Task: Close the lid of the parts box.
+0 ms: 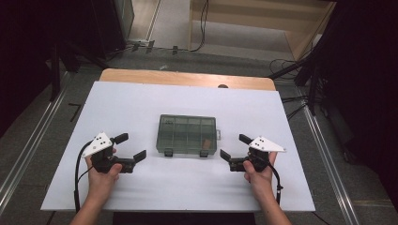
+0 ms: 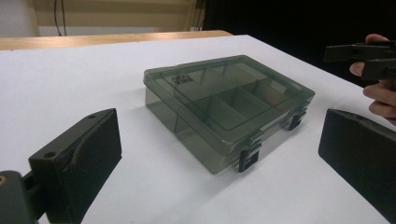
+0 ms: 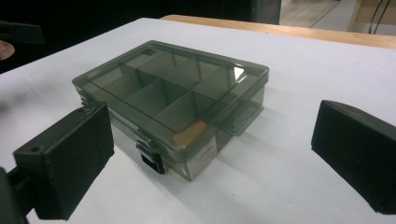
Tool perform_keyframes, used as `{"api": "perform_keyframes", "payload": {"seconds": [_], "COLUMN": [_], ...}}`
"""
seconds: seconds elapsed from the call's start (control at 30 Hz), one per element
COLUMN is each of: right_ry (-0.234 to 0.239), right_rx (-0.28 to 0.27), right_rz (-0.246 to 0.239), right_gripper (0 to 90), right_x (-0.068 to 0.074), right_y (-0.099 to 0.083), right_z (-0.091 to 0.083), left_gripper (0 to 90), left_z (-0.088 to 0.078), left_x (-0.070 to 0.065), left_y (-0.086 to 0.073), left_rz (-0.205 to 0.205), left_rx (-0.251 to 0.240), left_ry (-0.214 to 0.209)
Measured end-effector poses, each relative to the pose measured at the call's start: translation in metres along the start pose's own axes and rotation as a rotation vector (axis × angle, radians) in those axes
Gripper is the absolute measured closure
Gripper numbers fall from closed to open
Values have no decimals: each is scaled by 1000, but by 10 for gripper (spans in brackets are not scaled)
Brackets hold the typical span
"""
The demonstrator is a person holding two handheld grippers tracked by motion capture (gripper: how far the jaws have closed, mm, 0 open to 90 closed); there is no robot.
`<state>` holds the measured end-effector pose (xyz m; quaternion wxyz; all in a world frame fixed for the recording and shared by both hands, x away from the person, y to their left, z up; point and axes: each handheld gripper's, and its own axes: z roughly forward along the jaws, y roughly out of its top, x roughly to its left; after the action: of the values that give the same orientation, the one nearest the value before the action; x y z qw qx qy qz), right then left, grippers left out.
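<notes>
The left tool point(image 1: 130, 148) sits left of the box point(image 1: 187, 135), jaws wide apart and holding nothing. The box lies shut in the middle of the white surface point(image 1: 141, 108). It is smoky see-through plastic, flat, smooth, with little rooms inside and two dark clips in front. It could slide if one tool pushes alone. The right tool point(image 1: 233, 147) sits right of the box, also wide apart and holding nothing.

A lab or recording studio is being suggested: white board point(image 1: 141, 108) laid on wooden table point(image 1: 187, 77), floor rails point(image 1: 28, 150), loose cables point(image 1: 202, 23), dark curtains point(image 1: 366, 70).
</notes>
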<state>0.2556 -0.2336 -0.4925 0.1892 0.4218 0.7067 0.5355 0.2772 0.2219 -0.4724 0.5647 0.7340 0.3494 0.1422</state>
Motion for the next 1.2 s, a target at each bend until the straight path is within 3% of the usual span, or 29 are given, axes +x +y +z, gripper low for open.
{"api": "perform_keyframes", "payload": {"seconds": [0.53, 1.03, 1.2], "right_ry": [-63, -115, -133], "right_rx": [-19, -39, -41], "right_rz": [24, 46, 48], "right_gripper": [0, 0, 0], "right_x": [-21, -38, -44], "right_y": [-11, -25, -31], "right_z": [-38, -74, -86], "left_gripper": [0, 0, 0], "left_z": [-27, -59, -70], "left_x": [9, 22, 26], "left_y": [-7, -15, -19], "left_rz": [-6, -48, -36], "left_rx": [2, -22, -11], "left_ry": [49, 86, 112]}}
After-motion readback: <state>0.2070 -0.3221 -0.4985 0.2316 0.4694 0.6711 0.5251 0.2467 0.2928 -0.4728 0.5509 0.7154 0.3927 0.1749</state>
